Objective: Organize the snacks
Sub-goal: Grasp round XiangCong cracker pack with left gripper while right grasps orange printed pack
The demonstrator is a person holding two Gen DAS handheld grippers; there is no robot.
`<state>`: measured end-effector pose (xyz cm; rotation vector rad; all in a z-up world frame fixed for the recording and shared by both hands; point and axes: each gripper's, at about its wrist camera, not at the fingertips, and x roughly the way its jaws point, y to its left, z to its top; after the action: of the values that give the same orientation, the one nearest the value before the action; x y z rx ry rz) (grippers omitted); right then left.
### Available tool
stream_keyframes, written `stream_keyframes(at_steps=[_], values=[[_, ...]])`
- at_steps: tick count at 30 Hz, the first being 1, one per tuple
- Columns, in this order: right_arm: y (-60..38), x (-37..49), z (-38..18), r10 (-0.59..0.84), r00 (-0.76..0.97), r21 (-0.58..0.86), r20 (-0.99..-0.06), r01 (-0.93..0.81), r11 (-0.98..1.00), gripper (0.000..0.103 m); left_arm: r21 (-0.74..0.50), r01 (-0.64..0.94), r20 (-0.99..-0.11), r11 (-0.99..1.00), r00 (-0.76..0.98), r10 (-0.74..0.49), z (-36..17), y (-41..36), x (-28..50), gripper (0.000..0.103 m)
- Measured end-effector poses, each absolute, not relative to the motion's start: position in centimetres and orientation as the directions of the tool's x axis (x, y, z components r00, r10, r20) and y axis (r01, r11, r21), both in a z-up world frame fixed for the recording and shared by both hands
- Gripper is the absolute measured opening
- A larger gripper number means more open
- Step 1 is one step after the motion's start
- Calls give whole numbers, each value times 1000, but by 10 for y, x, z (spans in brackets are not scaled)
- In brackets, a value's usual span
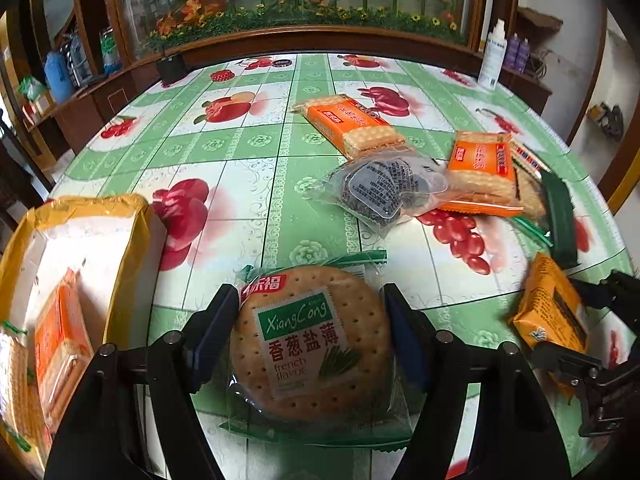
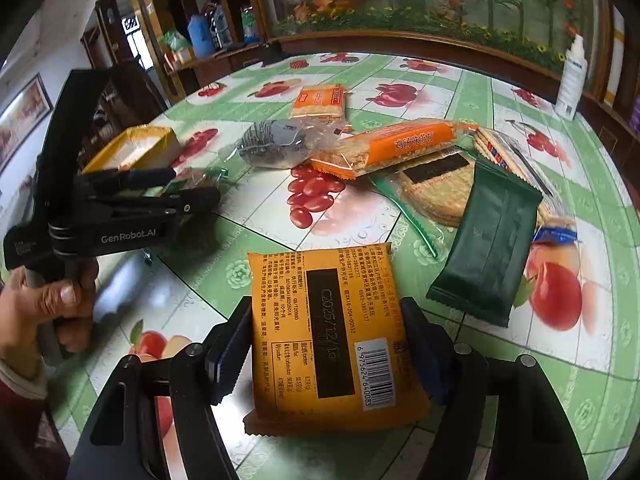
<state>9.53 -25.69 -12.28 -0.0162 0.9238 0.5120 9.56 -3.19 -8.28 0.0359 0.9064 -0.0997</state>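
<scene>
In the left wrist view my left gripper point(image 1: 310, 292) is shut on a round cracker packet point(image 1: 312, 344) with a green label, one pad against each side of it. The right wrist view shows my right gripper point(image 2: 326, 304) shut on an orange snack packet point(image 2: 328, 344), which lies printed back up with its barcode showing. That orange packet point(image 1: 552, 308) and the right gripper point(image 1: 592, 320) also appear at the right edge of the left wrist view. A yellow box point(image 1: 120, 240) at the left holds orange cracker packets.
Loose snacks lie mid-table on the green fruit-print cloth point(image 2: 240, 272): two orange cracker packets point(image 2: 320, 100) point(image 2: 400, 144), a grey clear packet point(image 2: 276, 144), a dark green packet point(image 2: 488, 240), flat crackers point(image 2: 436, 192). A white bottle point(image 2: 572, 76) stands far right. A hand point(image 2: 48, 300) holds the left gripper's handle.
</scene>
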Motion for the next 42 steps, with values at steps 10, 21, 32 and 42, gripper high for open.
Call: stream_keyframes(at_steps=[10,21,32,42], values=[[-252,86,-104,452,524,226,-721,-440,869,73,-9,83,-747,997,662,-62,-60,-21,73,69],[-213,79,-82,485,526,205,-698,-502,840,73,-3,8,-701,1000,713,-8,-37,20,52,41],[-173,79,-65,523,521,195,-674,-558,807,72,-50,11,-748,999,663,-45,-51,26,56,44],[-196,77,-70,508,529,216,-680,-518,828,72,151,-5,-776,989,620,121,-84,-10,76,83]])
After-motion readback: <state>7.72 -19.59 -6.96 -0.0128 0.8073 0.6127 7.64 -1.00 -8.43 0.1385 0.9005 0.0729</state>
